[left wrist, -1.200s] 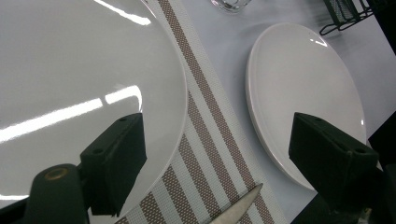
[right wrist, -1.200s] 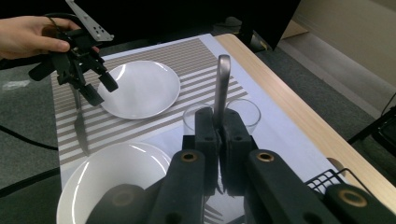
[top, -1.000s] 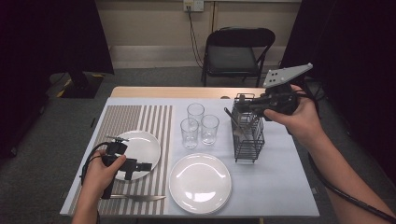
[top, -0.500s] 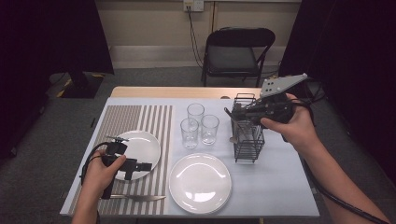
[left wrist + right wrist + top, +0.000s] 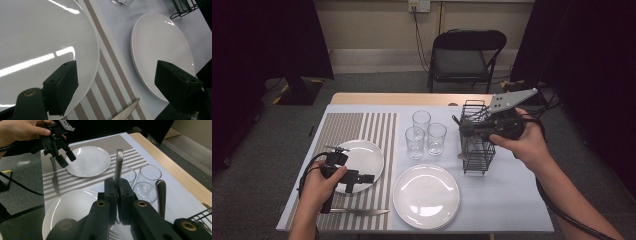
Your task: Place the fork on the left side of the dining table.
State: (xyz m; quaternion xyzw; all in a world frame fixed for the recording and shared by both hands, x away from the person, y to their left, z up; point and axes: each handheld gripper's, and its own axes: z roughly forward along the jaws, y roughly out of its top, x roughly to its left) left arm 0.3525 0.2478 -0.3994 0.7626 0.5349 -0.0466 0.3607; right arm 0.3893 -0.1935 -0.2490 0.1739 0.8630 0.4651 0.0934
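The right gripper (image 5: pixel 464 131) is being lowered since earlier — clenched on a fork (image 5: pixel 118 165) over the wire caddy (image 5: pixel 477 150). Next, a straight lift out is called for — left gripper (image 5: pixel 368 178) is being held released.

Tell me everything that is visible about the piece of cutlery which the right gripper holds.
The piece of cutlery is a slim metal utensil with a dull silvery shine. The right gripper is shut on it, and the rounded handle end rises upright above the jaws. Fork-like tines seem to show below the jaws, but this part is dim. In the high view it hangs at the black wire caddy, near its left side. A second metal handle stands close beside it. Whether the two touch cannot be told.
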